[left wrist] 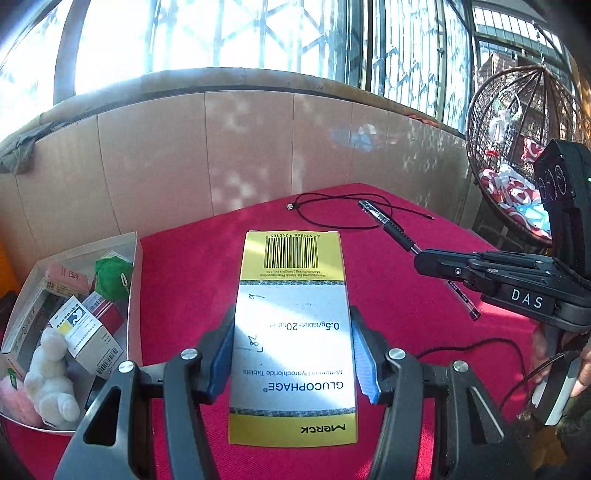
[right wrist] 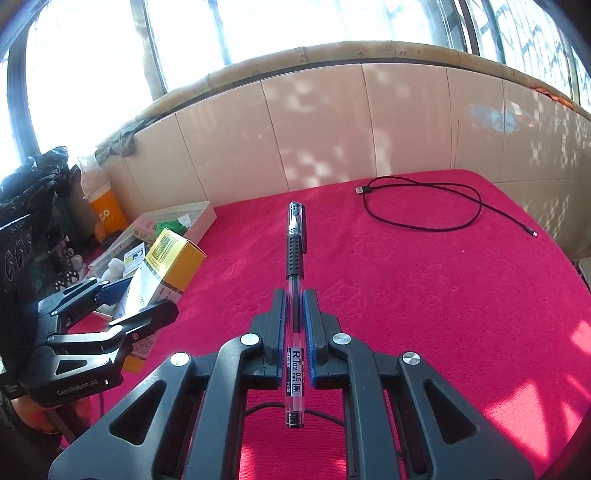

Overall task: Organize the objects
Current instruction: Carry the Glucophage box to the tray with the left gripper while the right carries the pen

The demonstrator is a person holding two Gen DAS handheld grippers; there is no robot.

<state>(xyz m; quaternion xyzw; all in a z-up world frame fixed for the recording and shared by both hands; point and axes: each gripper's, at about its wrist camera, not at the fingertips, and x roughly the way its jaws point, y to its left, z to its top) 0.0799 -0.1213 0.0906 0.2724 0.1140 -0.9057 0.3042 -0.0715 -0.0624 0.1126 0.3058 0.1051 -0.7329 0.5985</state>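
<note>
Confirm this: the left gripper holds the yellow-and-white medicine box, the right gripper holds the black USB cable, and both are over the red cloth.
One thing is wrong. The right gripper holds the pen, not the USB cable, which lies loose on the red cloth, as the right wrist view shows. The left gripper does hold the medicine box.

Sunlit balcony w/ barred windows [left wrist: 221,33]
Ahead of jaws: tiled wall [right wrist: 332,122] w/ dappled light; red table cloth [right wrist: 443,295] below; hanging wicker chair [left wrist: 517,147] to right.
</note>
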